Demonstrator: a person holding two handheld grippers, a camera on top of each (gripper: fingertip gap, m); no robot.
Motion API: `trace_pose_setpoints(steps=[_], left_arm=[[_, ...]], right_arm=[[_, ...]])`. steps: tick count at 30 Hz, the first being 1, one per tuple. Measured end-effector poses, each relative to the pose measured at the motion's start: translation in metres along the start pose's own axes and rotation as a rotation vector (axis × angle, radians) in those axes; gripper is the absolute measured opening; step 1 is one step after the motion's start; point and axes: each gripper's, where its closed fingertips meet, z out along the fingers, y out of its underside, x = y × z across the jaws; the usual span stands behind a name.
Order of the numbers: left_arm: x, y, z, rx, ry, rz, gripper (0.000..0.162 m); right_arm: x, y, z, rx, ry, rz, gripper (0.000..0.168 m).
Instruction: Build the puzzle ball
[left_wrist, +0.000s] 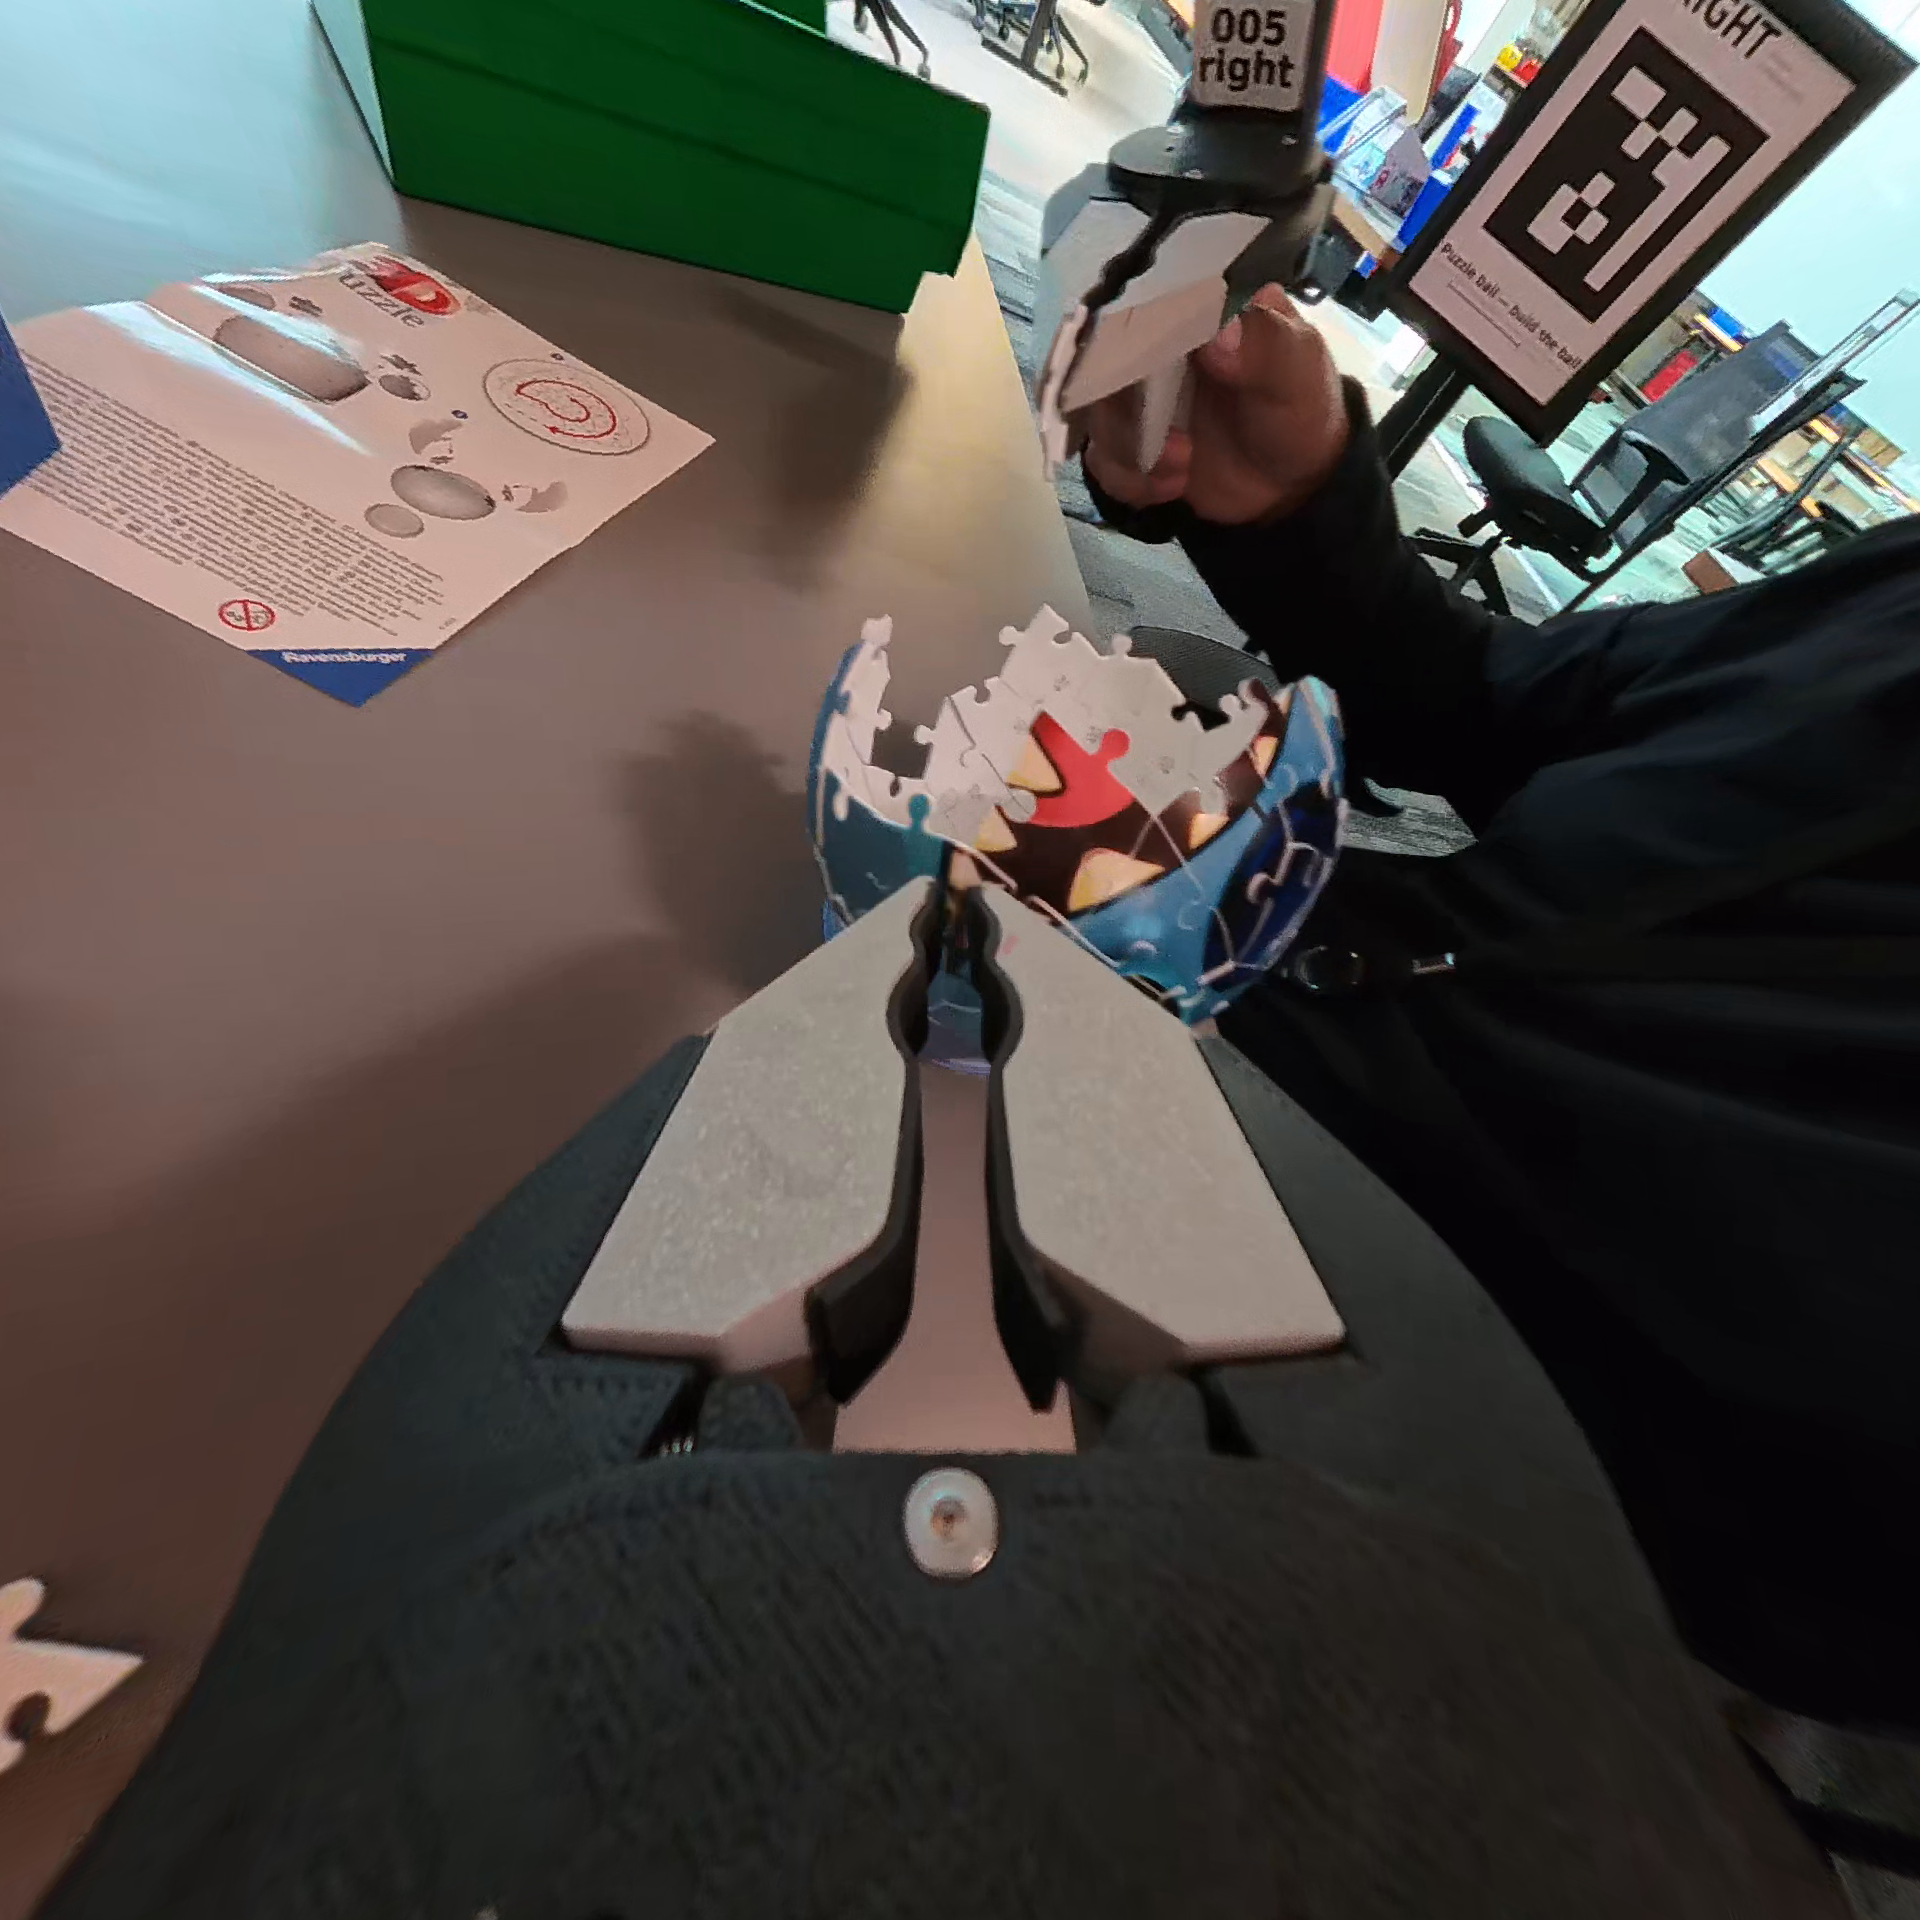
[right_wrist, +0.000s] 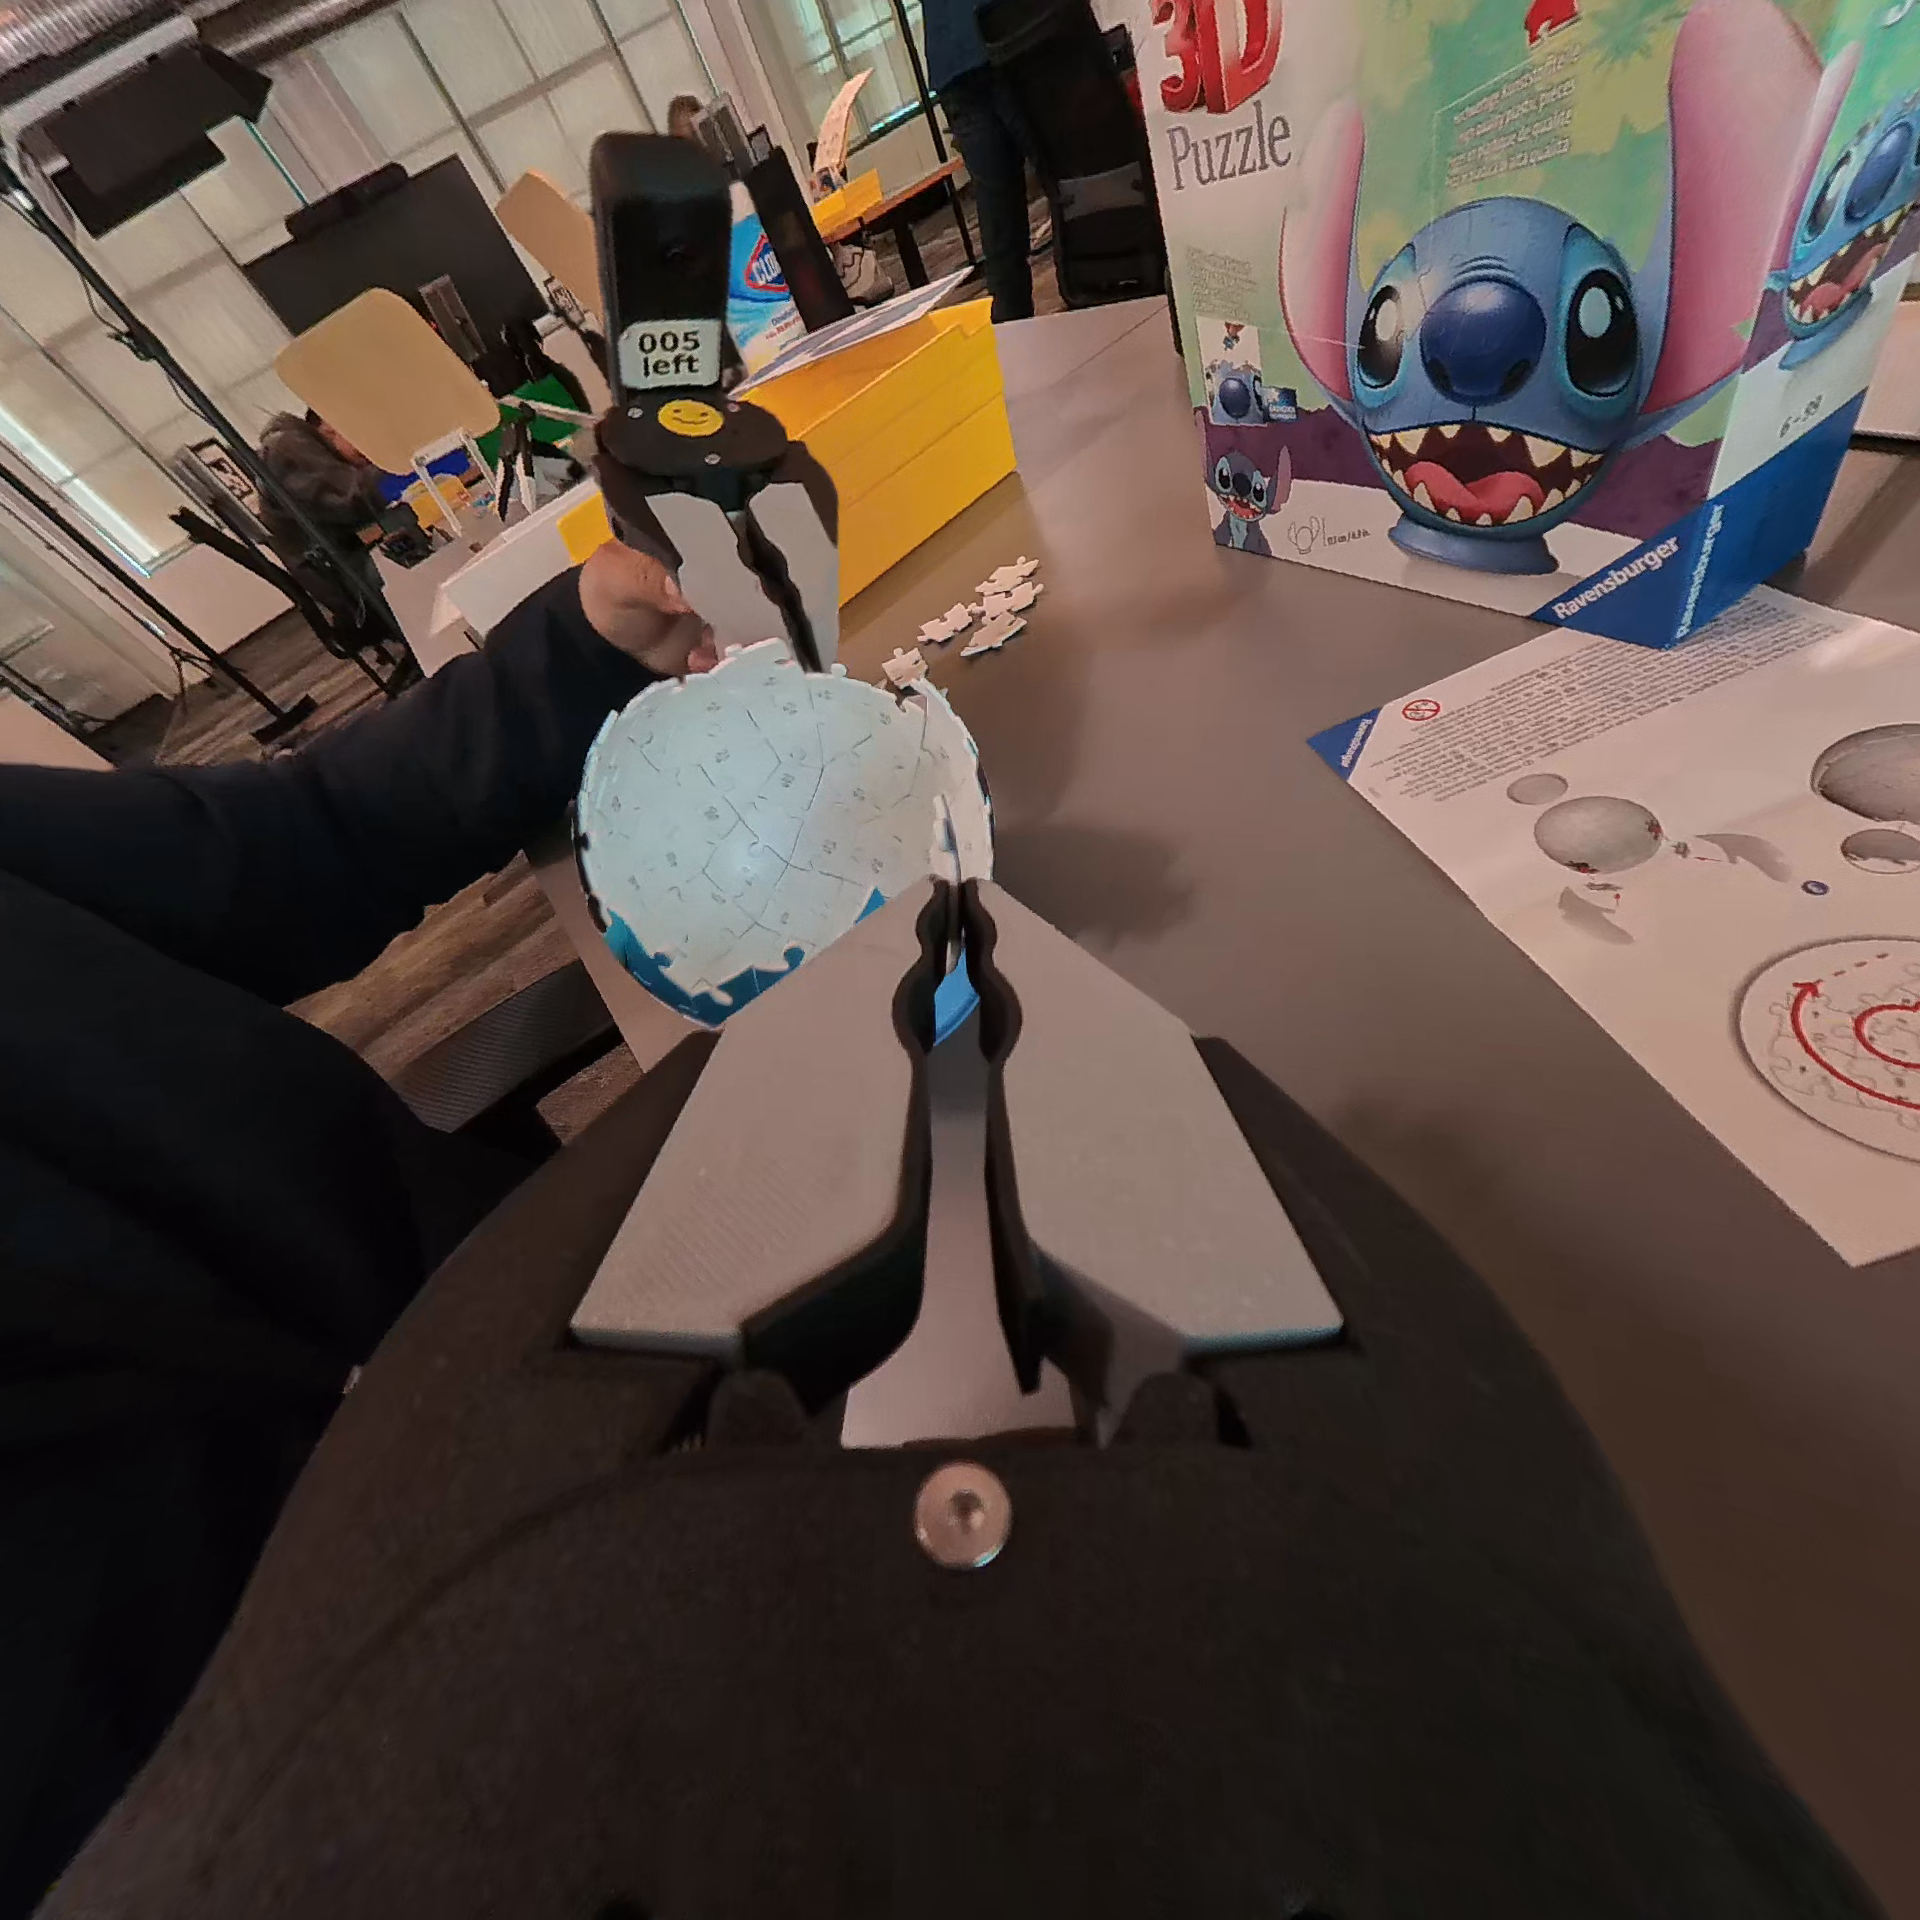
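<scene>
Both tongs are nearly closed on the rim of the puzzle ball (left_wrist: 1081, 821): the left tongs (left_wrist: 956, 909) pinch its near edge, and the right tongs (right_wrist: 954, 904) pinch the opposite edge. The ball is a half-built shell, white inside, blue outside with a toothy red mouth, held at the tabletop (left_wrist: 520, 935) edge.

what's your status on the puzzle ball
Left gripper shut on half-built puzzle ball rim. Right gripper shut on piece, held apart from ball. Nothing in the way.
</scene>
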Motion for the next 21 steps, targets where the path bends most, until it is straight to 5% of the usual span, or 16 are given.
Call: trace_pose_setpoints(steps=[8,13,21], left_arm=[[-0.013,0.003,-0.013,-0.016,-0.180,0.093,0.000],[-0.022,-0.030,-0.010,0.124,-0.082,0.021,0.004],[-0.014,-0.034,0.009,0.140,0.076,0.033,0.012]], right_arm=[[-0.004,-0.004,0.015,-0.012,-0.041,-0.002,0.000],[-0.006,0.000,0.020,-0.017,-0.050,0.005,0.000],[-0.005,0.008,0.017,-0.031,-0.050,0.021,0.000]])
